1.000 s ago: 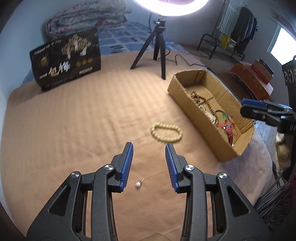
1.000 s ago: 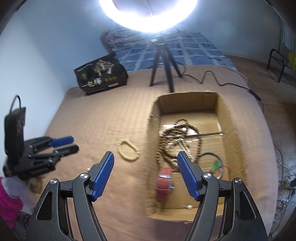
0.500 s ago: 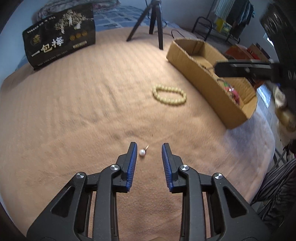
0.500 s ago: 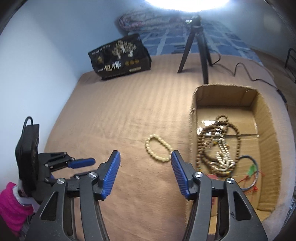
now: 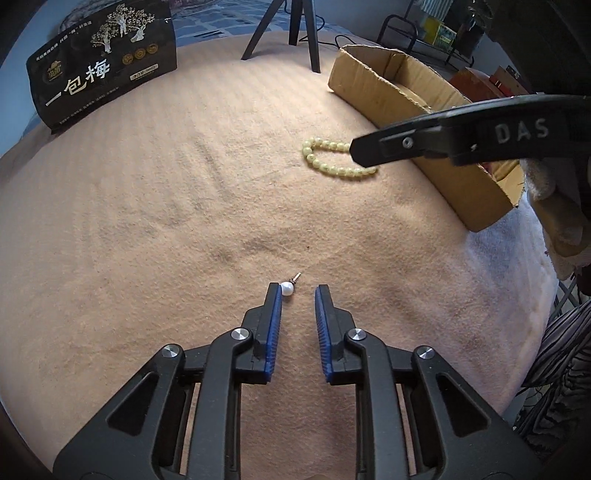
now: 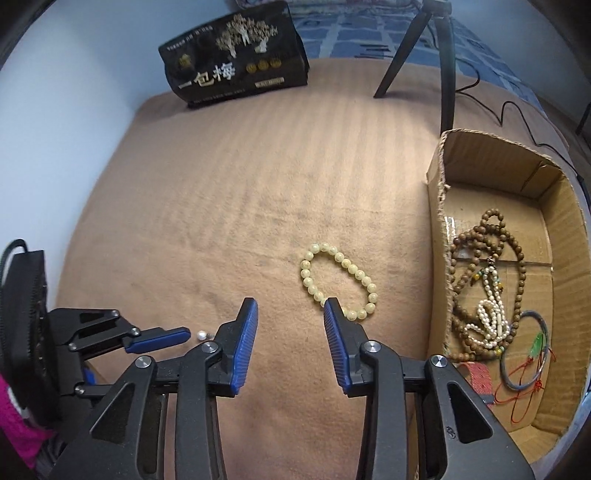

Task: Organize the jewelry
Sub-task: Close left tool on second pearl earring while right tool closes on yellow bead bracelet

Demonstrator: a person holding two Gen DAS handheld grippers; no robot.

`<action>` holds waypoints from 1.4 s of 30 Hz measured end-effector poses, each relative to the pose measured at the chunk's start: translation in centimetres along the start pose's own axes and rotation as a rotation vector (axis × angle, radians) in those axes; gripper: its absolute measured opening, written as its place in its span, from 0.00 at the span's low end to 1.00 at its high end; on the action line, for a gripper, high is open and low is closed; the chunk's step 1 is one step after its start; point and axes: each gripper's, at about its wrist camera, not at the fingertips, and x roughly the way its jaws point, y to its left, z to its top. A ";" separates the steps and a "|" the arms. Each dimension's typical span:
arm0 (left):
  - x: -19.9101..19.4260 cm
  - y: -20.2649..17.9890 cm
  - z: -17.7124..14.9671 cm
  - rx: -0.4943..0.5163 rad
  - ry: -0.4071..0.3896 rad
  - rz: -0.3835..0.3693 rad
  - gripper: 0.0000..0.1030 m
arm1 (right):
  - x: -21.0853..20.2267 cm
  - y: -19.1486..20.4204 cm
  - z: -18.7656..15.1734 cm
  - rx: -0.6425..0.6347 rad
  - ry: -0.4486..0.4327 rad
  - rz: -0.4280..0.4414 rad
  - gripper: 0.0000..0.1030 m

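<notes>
Now sits lower and closer than 1 second ago in both views, with both pairs of jaws just closing.

Biggest shift: carries the right gripper away from above the cardboard box at the right edge, over to the pale bead bracelet at lower centre. Shows jaws narrowed but gapped, nothing between them, the right tip just at the nearest beads.

Smaller shift: brings the left gripper down to the pearl stud at centre. Shows narrow jaws, the pearl touching the left pad, the right pad apart, so not yet gripped.

Probably means 2 pick-ups under way, both bound for the box, where brown beads and a bangle already lie.

Around: a soft, ribbed tan blanket over a bed; a black printed bag upper left; tripod legs at top.
</notes>
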 end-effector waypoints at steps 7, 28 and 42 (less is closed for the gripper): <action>0.8 0.2 0.3 0.013 0.012 -0.004 0.17 | 1.5 0.2 0.6 -0.017 0.021 -0.021 0.32; 2.4 0.0 0.3 0.033 0.032 0.013 0.11 | 4.8 0.8 1.1 -0.068 0.068 -0.130 0.30; 2.6 0.6 0.2 0.010 0.024 0.003 0.07 | 6.1 1.3 0.7 -0.111 0.073 -0.187 0.12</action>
